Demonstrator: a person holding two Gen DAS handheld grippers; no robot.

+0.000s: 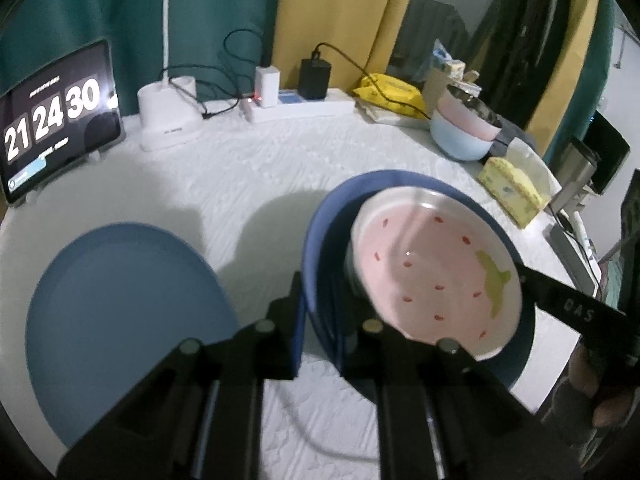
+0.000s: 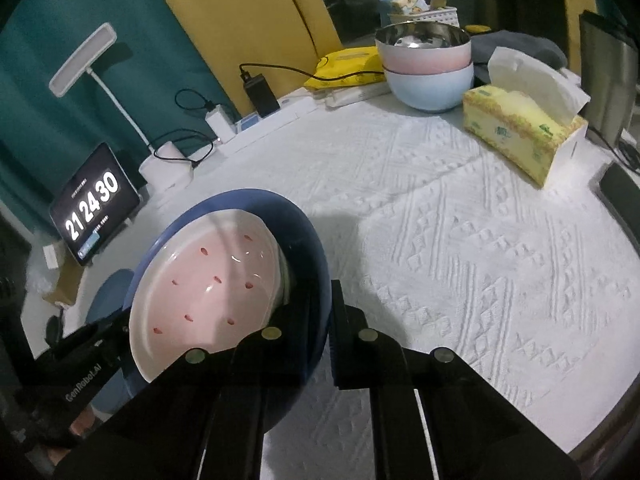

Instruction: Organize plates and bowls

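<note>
Between the left gripper's matt black plastic fingers sits the rim of a dark blue bowl, smooth with a dull sheen. Inside it, right of those fingers, a glossy glazed pink plate catches highlights. Beyond the fingertips lies a rough, embossed white tablecloth; left of them, a matt blue plate. Far ahead of the right gripper's fingers, a shiny metal bowl lining.

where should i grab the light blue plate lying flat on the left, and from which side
Take the light blue plate by its raised rim. It lies flat on the white cloth, so only the edge gives the fingers something to pinch. Its near edge looks easiest: come in low, one finger over the rim, one under. Nothing sits on it.
</note>
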